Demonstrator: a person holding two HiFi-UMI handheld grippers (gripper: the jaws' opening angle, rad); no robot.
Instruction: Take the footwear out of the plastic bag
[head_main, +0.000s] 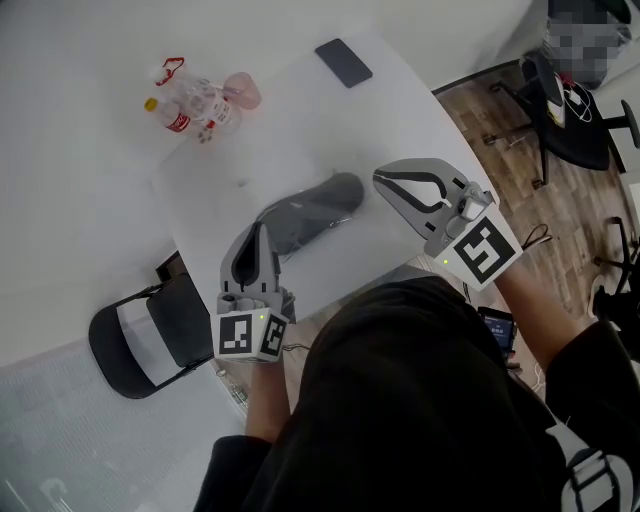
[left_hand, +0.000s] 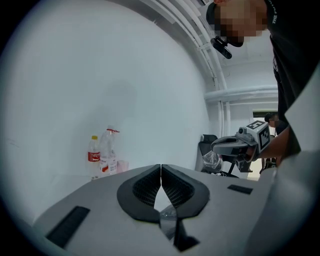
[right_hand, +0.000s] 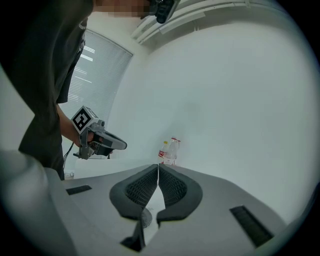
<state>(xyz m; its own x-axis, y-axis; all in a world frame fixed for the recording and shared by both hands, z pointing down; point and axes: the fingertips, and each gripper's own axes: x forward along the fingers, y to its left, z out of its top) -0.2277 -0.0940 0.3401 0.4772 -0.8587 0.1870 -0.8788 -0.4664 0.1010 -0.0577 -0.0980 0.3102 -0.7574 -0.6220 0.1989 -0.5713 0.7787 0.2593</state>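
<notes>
Dark grey footwear (head_main: 322, 205) lies mid-tabletop (head_main: 400, 110) between the two grippers, touched by neither. It looks hazy, as if still under clear film, though the bag's outline cannot be made out. Left hand-held gripper (head_main: 263, 236) and right hand-held gripper (head_main: 381, 180) are both clenched and empty. Judged: extraction not yet begun.

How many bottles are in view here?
2. Both stand together at upper left in the head view: a yellow-capped bottle with a red label and a taller clear bottle, beside a pink cup. None appear hidden.
</notes>
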